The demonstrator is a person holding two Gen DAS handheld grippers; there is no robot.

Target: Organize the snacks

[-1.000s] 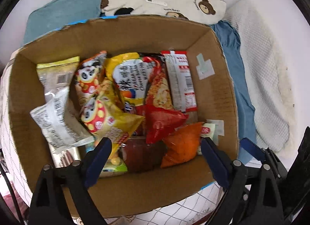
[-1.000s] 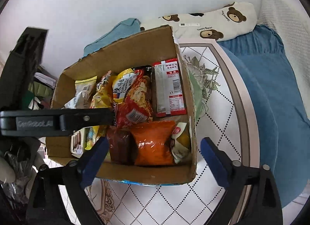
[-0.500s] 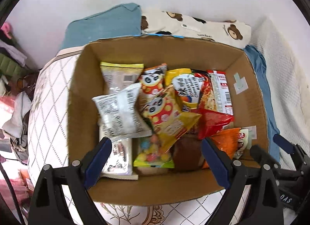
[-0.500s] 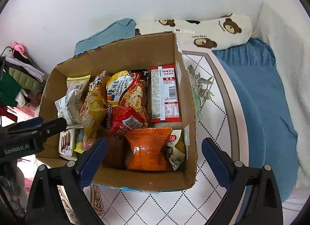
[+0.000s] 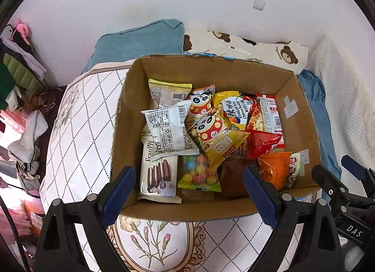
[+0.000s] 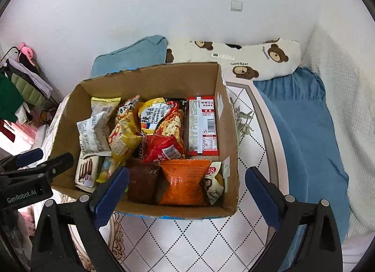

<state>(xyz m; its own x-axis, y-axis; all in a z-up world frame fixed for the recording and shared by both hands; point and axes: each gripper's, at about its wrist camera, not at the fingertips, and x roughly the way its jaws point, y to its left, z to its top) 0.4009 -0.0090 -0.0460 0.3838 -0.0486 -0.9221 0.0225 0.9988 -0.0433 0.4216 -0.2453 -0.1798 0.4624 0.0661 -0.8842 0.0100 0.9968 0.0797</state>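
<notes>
An open cardboard box (image 5: pixel 131 117) (image 6: pixel 227 117) sits on a patterned bed cover, full of several snack packs. Among them are a white wafer pack (image 5: pixel 167 129), a yellow panda pack (image 5: pixel 218 136) (image 6: pixel 123 138), a candy-ball bag (image 5: pixel 199 174), a chocolate-stick pack (image 5: pixel 158 173), an orange bag (image 5: pixel 273 168) (image 6: pixel 184 180), red noodle packs (image 6: pixel 168 136) and a red-white box (image 6: pixel 202 125). My left gripper (image 5: pixel 188 194) is open and empty above the box's near edge. My right gripper (image 6: pixel 187 192) is open and empty above the box's near right part. Each gripper shows in the other's view.
A teal pillow (image 5: pixel 140 42) and a bear-print pillow (image 6: pixel 246 58) lie behind the box against the white wall. A blue blanket (image 6: pixel 304 136) and a white blanket (image 6: pixel 346 98) lie at the right. Clothes (image 5: pixel 21 61) pile beyond the bed's left edge.
Both grippers have pulled back and up from the box. The left one has shifted left, so the box's left side and the bed cover show. Both stay open and empty.
</notes>
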